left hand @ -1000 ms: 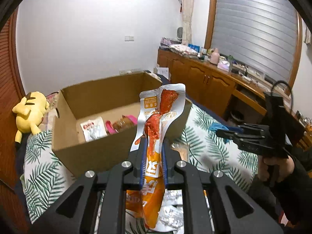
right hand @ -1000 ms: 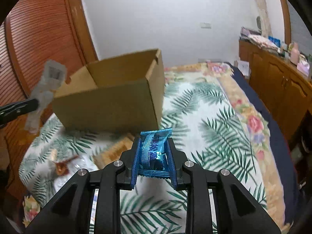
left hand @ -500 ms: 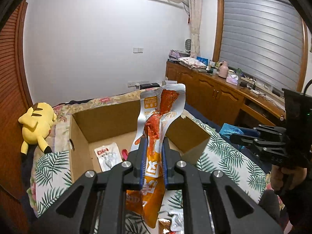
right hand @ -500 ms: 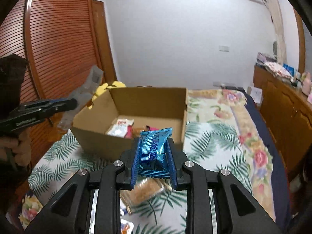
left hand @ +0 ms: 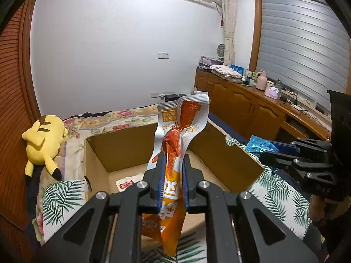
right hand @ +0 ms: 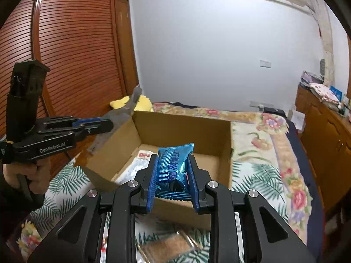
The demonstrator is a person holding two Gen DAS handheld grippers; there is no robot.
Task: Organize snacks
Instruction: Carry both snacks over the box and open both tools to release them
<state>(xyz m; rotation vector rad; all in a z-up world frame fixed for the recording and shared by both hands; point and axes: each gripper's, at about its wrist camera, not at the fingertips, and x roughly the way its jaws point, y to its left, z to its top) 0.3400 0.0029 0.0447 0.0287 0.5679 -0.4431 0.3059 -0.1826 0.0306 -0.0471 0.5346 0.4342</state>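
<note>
An open cardboard box (left hand: pixel 122 146) (right hand: pixel 182 129) sits on the bed. My left gripper (left hand: pixel 172 164) is shut on a tall orange and white snack packet (left hand: pixel 179 131), held upright over the box's near side. My right gripper (right hand: pixel 173 166) is shut on a blue foil snack packet (right hand: pixel 174 166), held above the box's near edge. Each gripper shows in the other's view: the right one (left hand: pixel 263 151) with the blue packet (left hand: pixel 258 145) at the box's right corner, the left one (right hand: pixel 109 123) at the box's left corner. A white and red packet (left hand: pixel 128 180) lies inside the box.
The bed has a palm-leaf cover (left hand: pixel 59 197) (right hand: pixel 258 175). A yellow plush toy (left hand: pixel 43 140) lies at the far left by the wooden slatted doors (right hand: pixel 74 50). A brown snack packet (right hand: pixel 166 245) lies on the bed below my right gripper. A wooden cabinet (left hand: pixel 252 109) stands to the right.
Both grippers have risen and moved forward toward the box, each still holding its packet. The box interior now shows more from above.
</note>
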